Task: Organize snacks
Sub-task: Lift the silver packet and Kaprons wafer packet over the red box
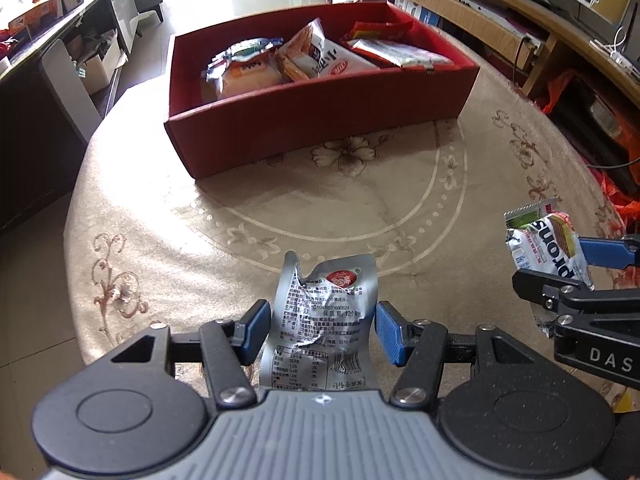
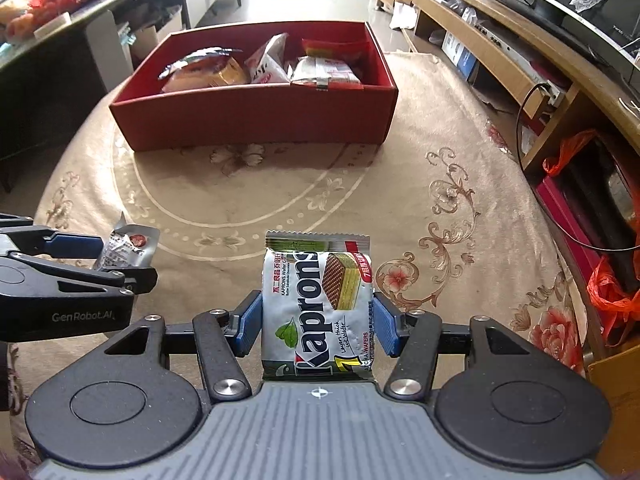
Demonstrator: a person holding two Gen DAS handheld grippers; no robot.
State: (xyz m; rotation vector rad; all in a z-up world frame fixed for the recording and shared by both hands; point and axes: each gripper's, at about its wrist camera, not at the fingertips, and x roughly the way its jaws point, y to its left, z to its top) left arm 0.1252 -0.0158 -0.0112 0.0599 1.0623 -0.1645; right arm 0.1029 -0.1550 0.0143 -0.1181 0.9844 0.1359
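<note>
1. Here the left hand-held gripper (image 1: 322, 332) is clamping a crumpled silver packet (image 1: 324, 320) above the surface (image 1: 168, 200), probably for carrying to the box
2. The right hand-held gripper (image 2: 318, 326) is pinching a Kaprons wafer pack (image 2: 318, 304) by its sides, label up
3. Ahead, the red box (image 2: 256, 120) is already holding several snack bags, leaving room at its near side

Round table (image 1: 168, 184) in beige floral cloth, red snack box (image 1: 304, 128) standing on it
</note>
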